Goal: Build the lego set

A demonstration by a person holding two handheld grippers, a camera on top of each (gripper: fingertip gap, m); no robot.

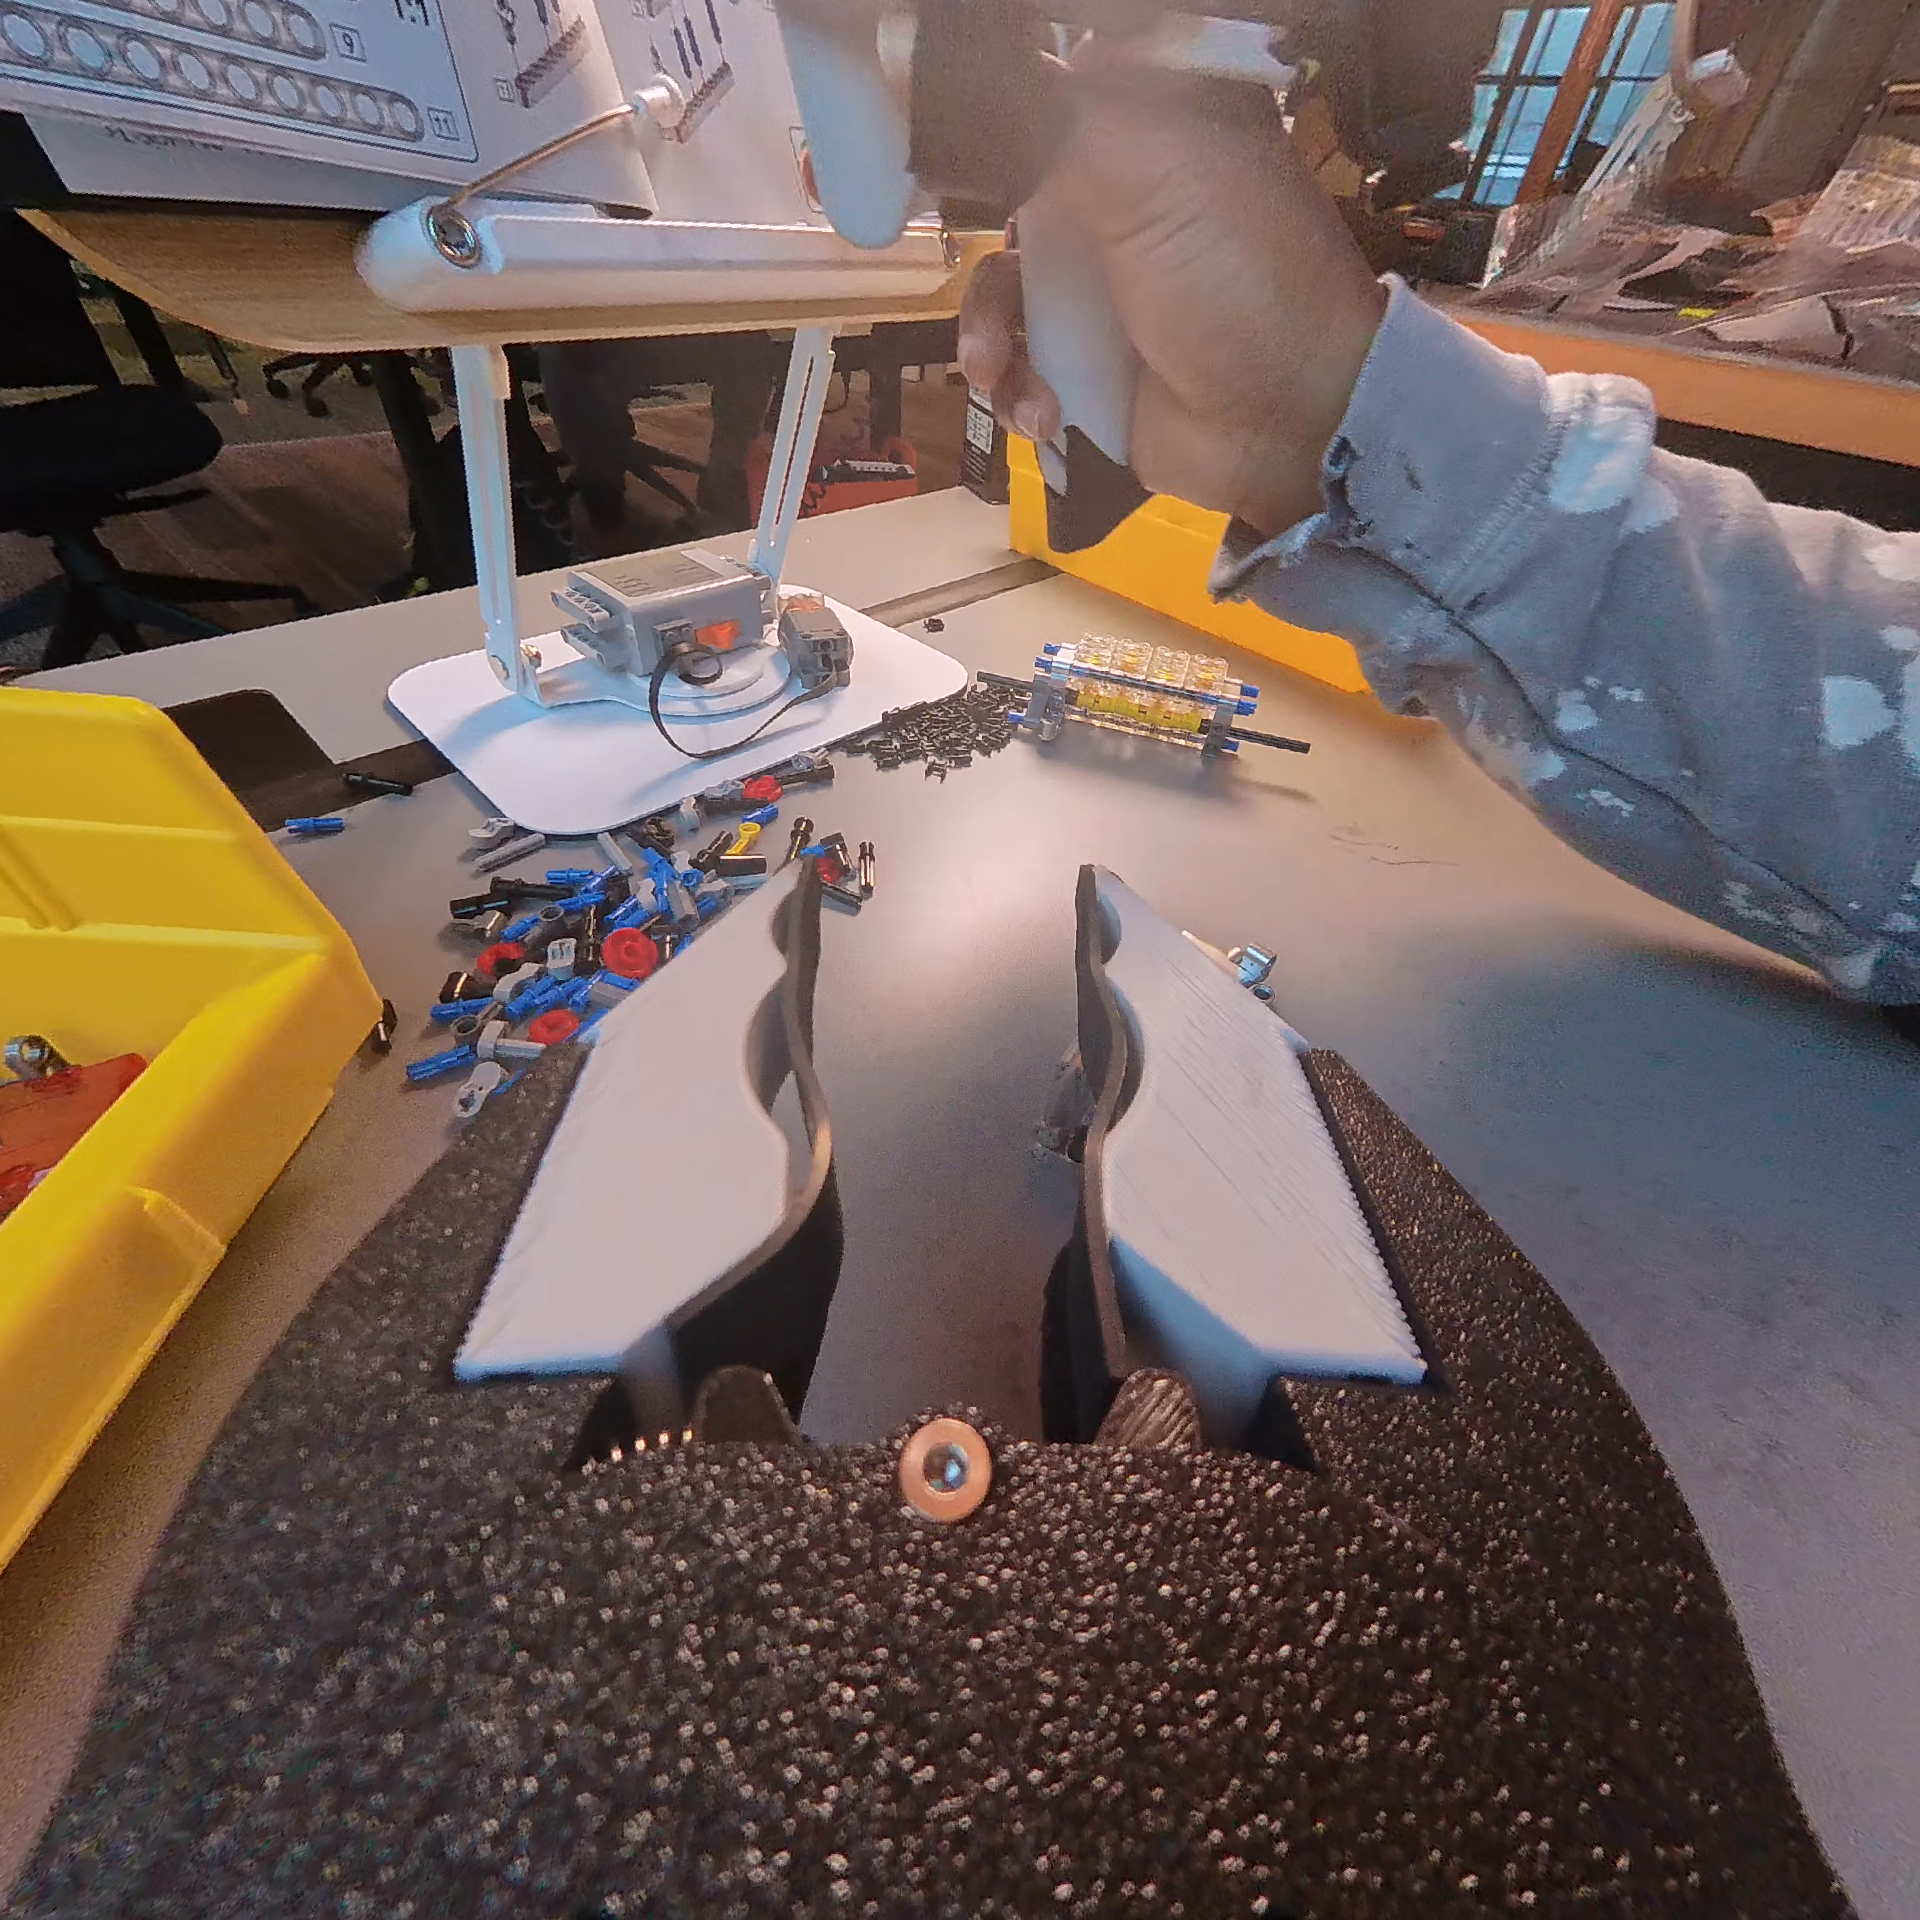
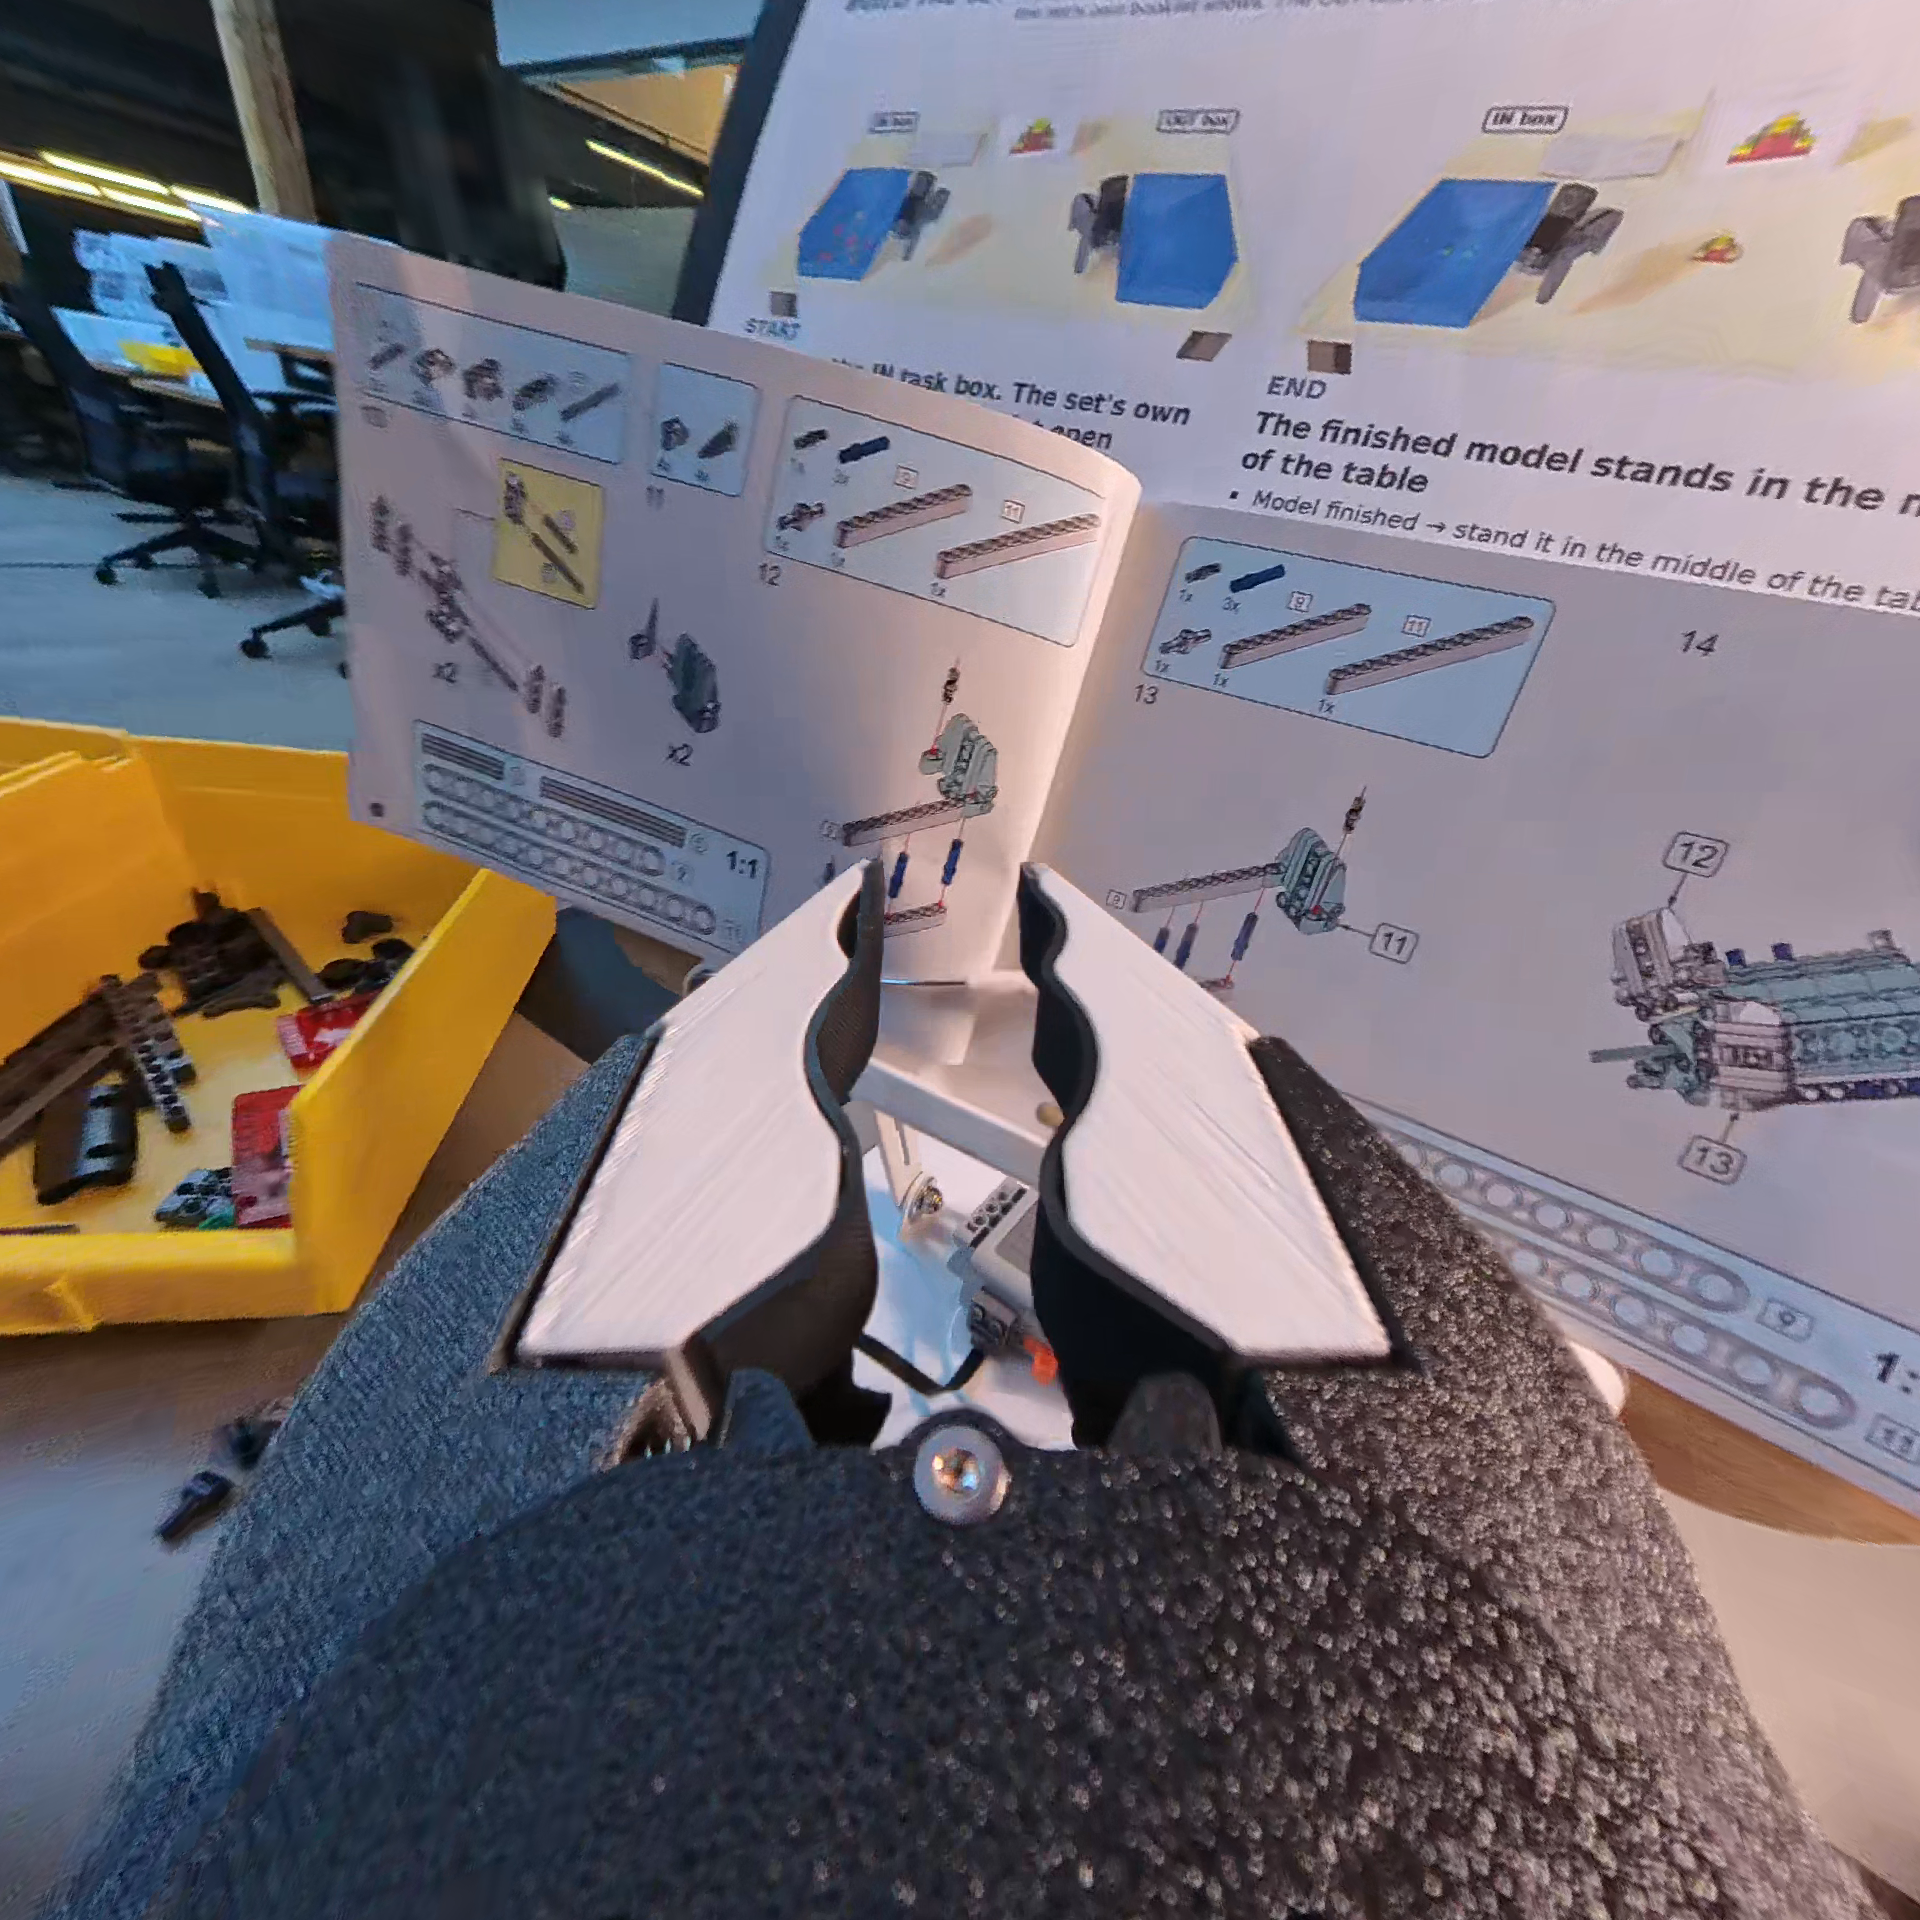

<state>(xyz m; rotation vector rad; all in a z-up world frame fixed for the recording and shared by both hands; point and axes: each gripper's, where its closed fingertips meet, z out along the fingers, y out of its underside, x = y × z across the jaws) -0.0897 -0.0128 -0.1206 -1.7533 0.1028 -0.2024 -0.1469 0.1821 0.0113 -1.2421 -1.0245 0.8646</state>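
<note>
My left gripper (image 1: 943, 883) is open and empty, low over the grey table (image 1: 1455, 1039). A pile of small blue, black, red and grey pins (image 1: 613, 925) lies just left of its left finger. A small grey piece (image 1: 1252, 961) lies beside its right finger. My right gripper (image 2: 948, 883) is open, raised in front of an open instruction booklet (image 2: 1455, 883) on a white stand (image 1: 665, 249). Its fingertips are at the lower edge of a lifted, curling page (image 2: 727, 644); I cannot tell if they touch it. A hand (image 1: 1174, 301) holds that gripper.
A grey battery box (image 1: 660, 613) with a cable sits on the stand's base (image 1: 582, 769). A part-built model with clear yellow bricks (image 1: 1143, 686) lies beyond, next to black pins (image 1: 935, 722). Yellow bins stand at the left (image 1: 135, 987), the back (image 1: 1164, 561) and beside the booklet (image 2: 312, 1039). Some 25 cm of space lies between my two pairs of fingers.
</note>
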